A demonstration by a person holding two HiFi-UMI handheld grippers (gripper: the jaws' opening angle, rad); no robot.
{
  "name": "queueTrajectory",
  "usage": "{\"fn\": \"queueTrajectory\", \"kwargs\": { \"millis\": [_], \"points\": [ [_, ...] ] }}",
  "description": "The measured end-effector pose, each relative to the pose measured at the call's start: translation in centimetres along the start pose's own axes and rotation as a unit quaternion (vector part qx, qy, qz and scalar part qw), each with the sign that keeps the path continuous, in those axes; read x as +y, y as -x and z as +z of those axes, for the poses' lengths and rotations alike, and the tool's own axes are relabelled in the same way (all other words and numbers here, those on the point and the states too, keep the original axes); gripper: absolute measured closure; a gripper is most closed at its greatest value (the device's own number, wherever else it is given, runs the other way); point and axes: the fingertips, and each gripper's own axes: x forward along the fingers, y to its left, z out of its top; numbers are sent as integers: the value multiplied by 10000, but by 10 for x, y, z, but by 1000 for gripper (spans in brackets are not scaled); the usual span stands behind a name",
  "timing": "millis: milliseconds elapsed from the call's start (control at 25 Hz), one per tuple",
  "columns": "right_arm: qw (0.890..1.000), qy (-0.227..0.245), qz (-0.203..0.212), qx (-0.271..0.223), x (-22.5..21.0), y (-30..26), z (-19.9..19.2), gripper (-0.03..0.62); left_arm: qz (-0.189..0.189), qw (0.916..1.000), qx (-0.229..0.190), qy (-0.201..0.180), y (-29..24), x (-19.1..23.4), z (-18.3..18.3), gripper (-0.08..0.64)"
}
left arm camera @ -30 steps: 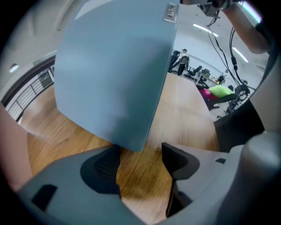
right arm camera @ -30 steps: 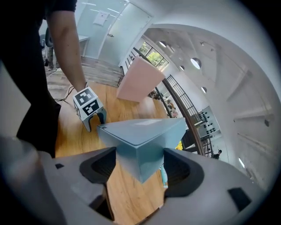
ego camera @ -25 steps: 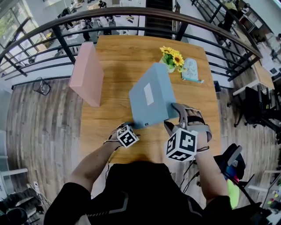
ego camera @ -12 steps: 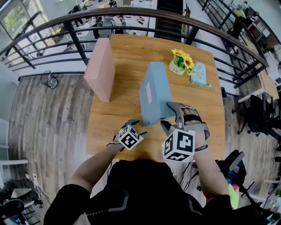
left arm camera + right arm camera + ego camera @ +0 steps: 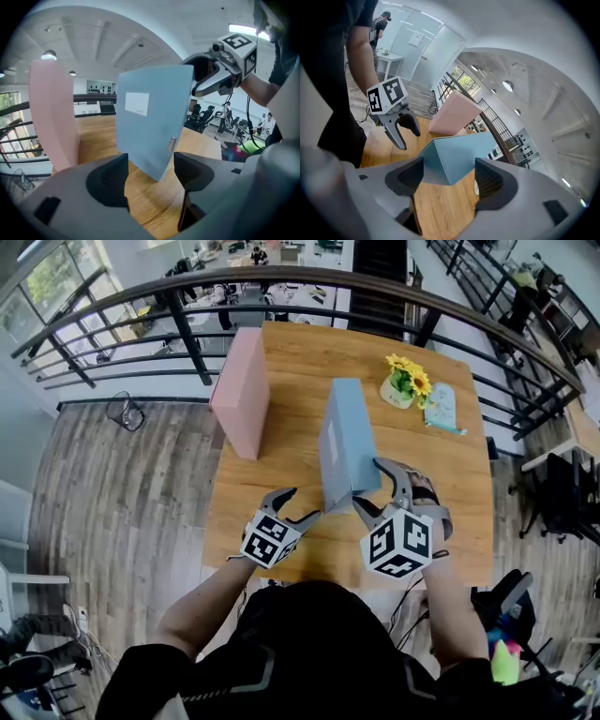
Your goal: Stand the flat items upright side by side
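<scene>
From the head view, the blue file box (image 5: 345, 442) stands upright on its long edge in the middle of the wooden tabletop (image 5: 281, 362). The pink file box (image 5: 242, 399) stands upright to its left at the tabletop's left edge, roughly parallel and well apart from it. A small pot of yellow flowers (image 5: 405, 381) sits at the upper right. The left gripper (image 5: 298, 505) hangs just below and left of the blue box's near end with its jaws spread and clear of it. The right gripper (image 5: 368, 484) straddles the box's near right corner. In the left gripper view, the left gripper (image 5: 150, 164) has its jaws apart with only bare tabletop (image 5: 140, 201) between them. Beyond the tips are the blue box (image 5: 150, 126), the pink box (image 5: 51, 122) at the left and the right gripper (image 5: 194, 75) at the upper right. In the right gripper view, the right gripper (image 5: 449, 164) has spread jaws that have just been opening. A corner of the blue box (image 5: 454, 154) sits between the tips with no pad visibly pressing on it. The pink box (image 5: 454, 112) is behind it and the left gripper (image 5: 408, 135) at the left.
</scene>
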Motion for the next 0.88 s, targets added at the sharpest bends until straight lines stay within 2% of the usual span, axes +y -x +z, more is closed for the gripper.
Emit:
{"fn": "queueTrajectory", "kwargs": {
  "millis": [120, 200, 320, 400, 480, 600, 680, 720, 800, 880],
  "points": [
    [9992, -376, -109, -83, -3, 5, -1, 245, 86, 9997, -230, 87, 13, 8, 11, 238],
    [9964, -801, -165, -236, -2, 12, 0, 238, 131, 9990, -392, 157, 24, 12, 18, 239],
    [9843, -1665, -272, -529, -2, 22, -3, 229, 198, 9971, -696, 227, 41, 19, 31, 239],
    [9694, -2340, -280, -687, 3, 23, -7, 226, 151, 9947, -986, 263, 54, 22, 42, 244],
    [9495, -3020, -237, -816, 14, 20, -13, 209, 132, 9919, -1240, 221, 66, 25, 51, 273],
    [9120, -3968, -274, -1000, 28, 11, -22, 201, 289, 9893, -1428, 103, 81, 33, 60, 301],
    [8894, -4418, -289, -1137, 35, 2, -25, 201, 364, 9871, -1557, 114, 91, 38, 66, 310],
    [8844, -4508, -320, -1168, 38, -4, -25, 201, 431, 9857, -1624, 127, 96, 42, 68, 310],
    [8811, -4567, -435, -1148, 43, -14, -25, 201, 594, 9831, -1723, 140, 106, 52, 73, 310],
    [8716, -4743, -556, -1110, 45, -23, -25, 201, 643, 9823, -1753, 118, 115, 57, 73, 328]
  ]
}}
